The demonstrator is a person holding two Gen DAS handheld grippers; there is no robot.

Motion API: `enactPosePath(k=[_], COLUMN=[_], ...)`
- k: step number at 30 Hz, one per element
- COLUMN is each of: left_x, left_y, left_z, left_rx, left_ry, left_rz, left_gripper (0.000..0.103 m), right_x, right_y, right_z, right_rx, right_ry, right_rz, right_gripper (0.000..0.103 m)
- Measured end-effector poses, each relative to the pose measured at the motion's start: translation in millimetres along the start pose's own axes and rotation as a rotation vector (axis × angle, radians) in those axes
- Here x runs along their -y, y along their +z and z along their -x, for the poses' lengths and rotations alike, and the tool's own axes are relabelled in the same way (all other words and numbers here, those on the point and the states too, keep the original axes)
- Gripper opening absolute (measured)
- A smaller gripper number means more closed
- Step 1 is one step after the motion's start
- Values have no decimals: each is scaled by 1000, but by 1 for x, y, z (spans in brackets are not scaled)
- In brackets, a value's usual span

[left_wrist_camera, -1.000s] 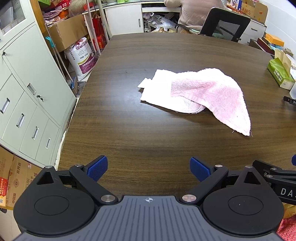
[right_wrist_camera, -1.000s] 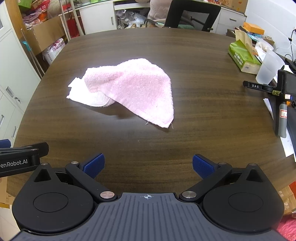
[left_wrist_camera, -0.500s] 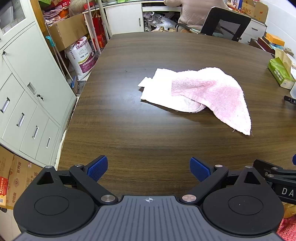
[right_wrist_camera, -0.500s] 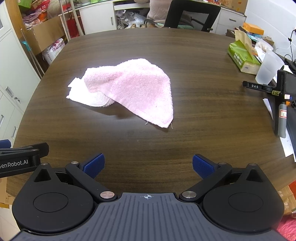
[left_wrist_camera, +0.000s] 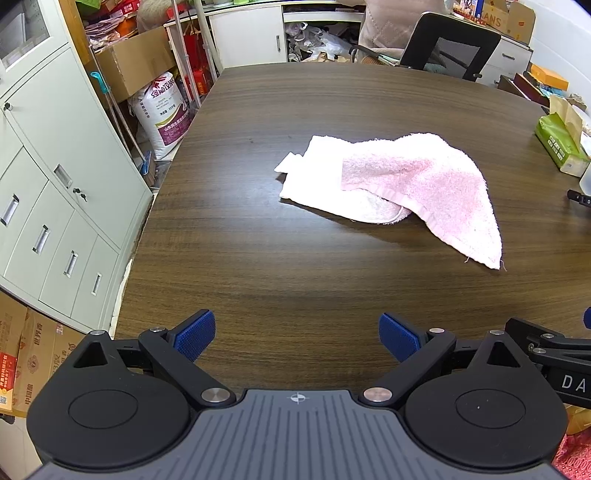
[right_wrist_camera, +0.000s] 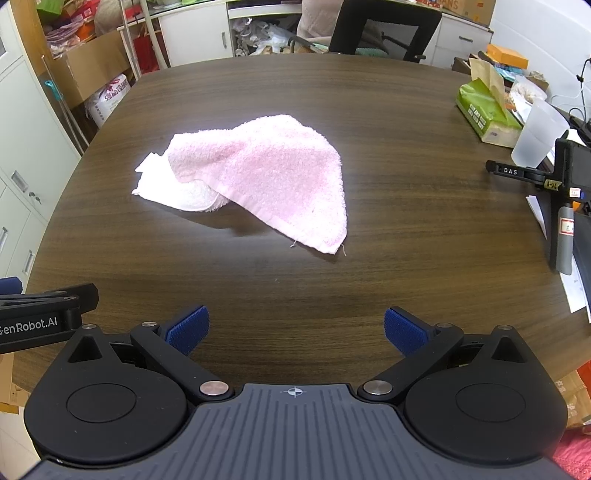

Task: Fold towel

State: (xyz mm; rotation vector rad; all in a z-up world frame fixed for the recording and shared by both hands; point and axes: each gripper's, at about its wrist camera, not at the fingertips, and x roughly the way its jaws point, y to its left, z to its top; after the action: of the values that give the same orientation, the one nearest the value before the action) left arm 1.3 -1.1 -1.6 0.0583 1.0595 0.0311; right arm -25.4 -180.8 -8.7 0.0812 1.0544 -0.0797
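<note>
A pink towel (left_wrist_camera: pixel 417 181) lies crumpled on the dark wooden table (left_wrist_camera: pixel 295 266), folded loosely over itself with its pale underside showing at the left. It also shows in the right wrist view (right_wrist_camera: pixel 273 173). My left gripper (left_wrist_camera: pixel 297 338) is open and empty, near the table's front edge, well short of the towel. My right gripper (right_wrist_camera: pixel 295 336) is open and empty too, also short of the towel. One towel corner (right_wrist_camera: pixel 332 249) points toward the right gripper.
A green tissue box (right_wrist_camera: pixel 485 114), a frosted plastic cup (right_wrist_camera: pixel 539 134) and a black device on a stand (right_wrist_camera: pixel 565 206) sit along the table's right edge. An office chair (right_wrist_camera: pixel 384 29) stands at the far side. Cabinets (left_wrist_camera: pixel 48 184) and boxes line the left.
Both views have shifted very slightly; the towel and both grippers stay as they were.
</note>
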Motion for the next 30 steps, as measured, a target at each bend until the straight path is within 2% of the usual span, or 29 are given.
enactPosePath(k=[17, 24, 30], left_x=[-1, -1, -3], left_y=[12, 21, 30], left_z=[-9, -16, -24], left_rx=[-8, -14, -24], left_ry=[3, 0, -5], left_rz=[6, 7, 11], left_gripper=[98, 98, 98], right_x=[2, 6, 8], right_y=[11, 22, 33], right_z=[-5, -7, -17], right_rx=[16, 43, 98], right_ry=[42, 94, 113], right_rz=[9, 52, 146], right_gripper=[103, 102, 99])
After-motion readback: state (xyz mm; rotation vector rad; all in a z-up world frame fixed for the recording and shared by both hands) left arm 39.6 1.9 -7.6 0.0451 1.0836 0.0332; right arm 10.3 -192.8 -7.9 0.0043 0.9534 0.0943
